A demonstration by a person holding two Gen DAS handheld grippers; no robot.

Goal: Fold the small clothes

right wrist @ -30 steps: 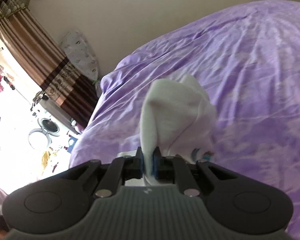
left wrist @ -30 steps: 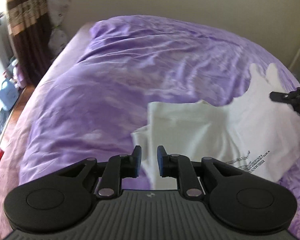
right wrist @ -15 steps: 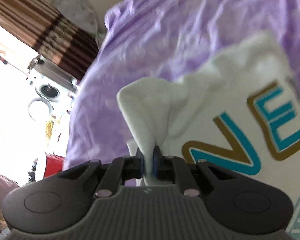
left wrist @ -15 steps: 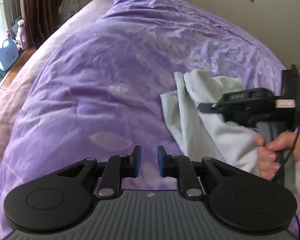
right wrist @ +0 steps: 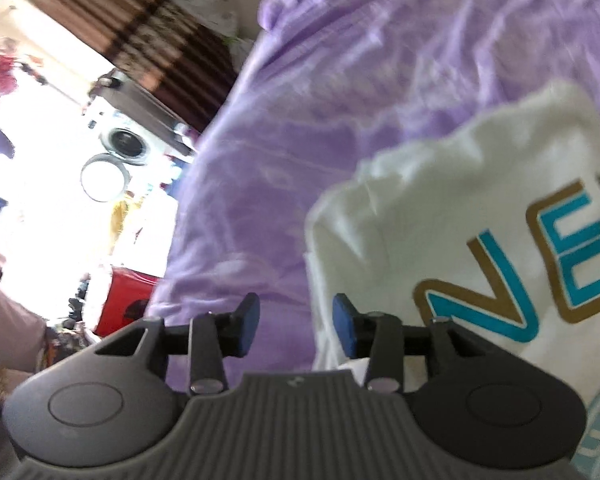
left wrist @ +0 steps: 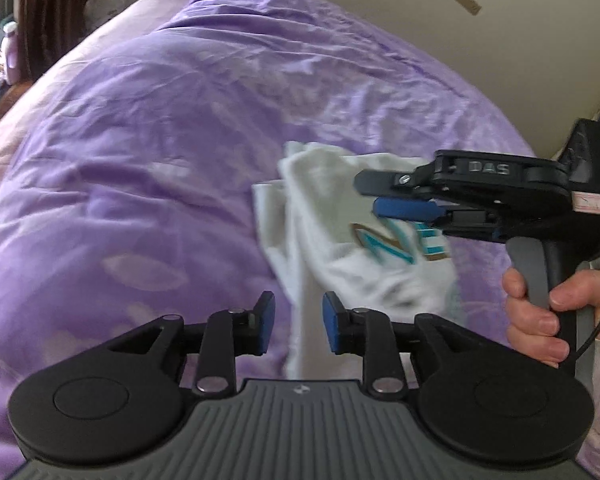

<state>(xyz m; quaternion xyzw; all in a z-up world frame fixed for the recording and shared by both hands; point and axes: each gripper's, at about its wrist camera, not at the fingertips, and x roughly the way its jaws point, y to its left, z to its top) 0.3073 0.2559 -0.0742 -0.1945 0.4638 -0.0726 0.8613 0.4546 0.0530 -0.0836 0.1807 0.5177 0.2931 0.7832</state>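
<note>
White T-shirt (left wrist: 340,248) sits folded centre-right on the purple duvet (left wrist: 140,160). Right gripper (left wrist: 384,196) just spread, nothing pinched, directly over it. Left gripper (left wrist: 298,322) just widened, empty, at its lower-left edge; right is nearer.

The shirt (left wrist: 340,248) lies on the bed cover (left wrist: 160,160), toward the right side of the bed in the left wrist view. The right gripper (left wrist: 374,196) hangs just above the shirt, and a hand (left wrist: 540,316) holds its handle at the far right. The left gripper (left wrist: 298,322) is in front of the shirt, near its front edge. In the right wrist view the shirt lies to the right, and the right gripper (right wrist: 296,326) sits over its left edge. A curtain (right wrist: 140,40) hangs behind the bed on the left. A washing machine (right wrist: 120,140) stands beside the curtain, farther left.
</note>
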